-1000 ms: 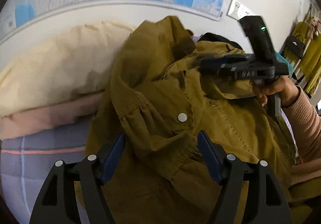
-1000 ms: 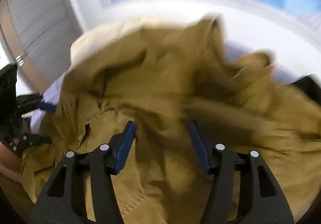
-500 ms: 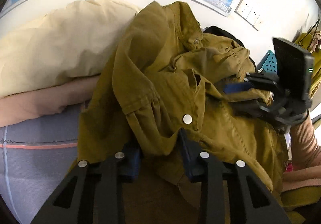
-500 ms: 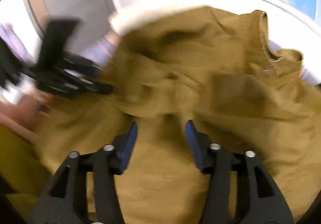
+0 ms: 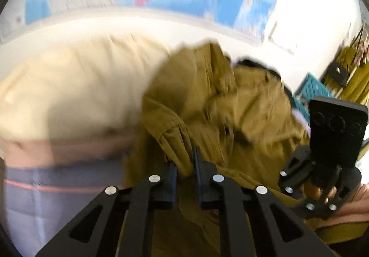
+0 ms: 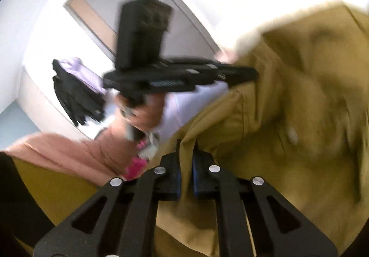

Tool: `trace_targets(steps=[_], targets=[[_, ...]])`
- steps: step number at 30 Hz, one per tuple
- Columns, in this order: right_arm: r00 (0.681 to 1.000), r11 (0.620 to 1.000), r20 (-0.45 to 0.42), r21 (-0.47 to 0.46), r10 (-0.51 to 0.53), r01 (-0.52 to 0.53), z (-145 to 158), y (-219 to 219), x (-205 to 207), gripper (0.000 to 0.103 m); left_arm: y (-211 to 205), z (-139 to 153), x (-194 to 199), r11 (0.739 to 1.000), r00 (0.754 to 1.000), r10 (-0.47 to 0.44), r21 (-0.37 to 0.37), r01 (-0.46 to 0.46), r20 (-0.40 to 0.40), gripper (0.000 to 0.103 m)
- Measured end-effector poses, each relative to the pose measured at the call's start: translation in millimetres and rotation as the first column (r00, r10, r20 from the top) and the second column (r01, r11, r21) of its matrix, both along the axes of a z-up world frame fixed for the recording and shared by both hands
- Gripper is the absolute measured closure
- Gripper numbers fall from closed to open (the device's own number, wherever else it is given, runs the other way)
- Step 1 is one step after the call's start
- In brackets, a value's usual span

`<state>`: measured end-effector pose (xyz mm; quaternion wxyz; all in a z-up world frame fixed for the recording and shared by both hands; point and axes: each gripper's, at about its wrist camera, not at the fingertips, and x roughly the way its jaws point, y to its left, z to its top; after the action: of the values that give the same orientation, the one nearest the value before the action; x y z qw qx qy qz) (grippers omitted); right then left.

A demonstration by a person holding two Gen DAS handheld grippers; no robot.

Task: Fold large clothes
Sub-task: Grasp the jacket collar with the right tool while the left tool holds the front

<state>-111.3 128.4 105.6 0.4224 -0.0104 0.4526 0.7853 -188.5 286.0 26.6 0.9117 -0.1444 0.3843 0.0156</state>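
Left wrist view: your left gripper [image 5: 185,164] has its jaws nearly together, having just been closing, and they pinch a fold of the olive jacket [image 5: 230,107] between the blue pads. That jacket lies heaped beside a cream pillow [image 5: 76,86], which sits to its left. To the jacket's right, your right gripper [image 5: 322,164] shows as a black body held in your hand. Right wrist view, blurred: your right gripper [image 6: 185,155] has its jaws almost together too, having just been closing, clamped on an edge of the jacket [image 6: 299,118]. Your left gripper [image 6: 249,76] reaches into the jacket from its left side.
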Motion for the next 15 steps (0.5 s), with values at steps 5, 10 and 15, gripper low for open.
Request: trace_targets(steps=[5,10,15], targets=[[0.996,0.989,0.033,0.128,-0.082,0.077,53,41,2,0.099,38,51,-13,0.978,0.979,0.19,0.077,-0.196,0.076,0.06],[0.988,0.979,0.068,0.155,-0.141,0.13,82,92,8,0.099,43,97,-68,0.985,0.958,0.154,0.042,-0.169,0.24,0.025],[0.989,0.984,0.067,0.127,-0.132,0.122,81,122,36,0.099,9,95,-98,0.987,0.959,0.038,0.141,-0.08,0.28,0.007]])
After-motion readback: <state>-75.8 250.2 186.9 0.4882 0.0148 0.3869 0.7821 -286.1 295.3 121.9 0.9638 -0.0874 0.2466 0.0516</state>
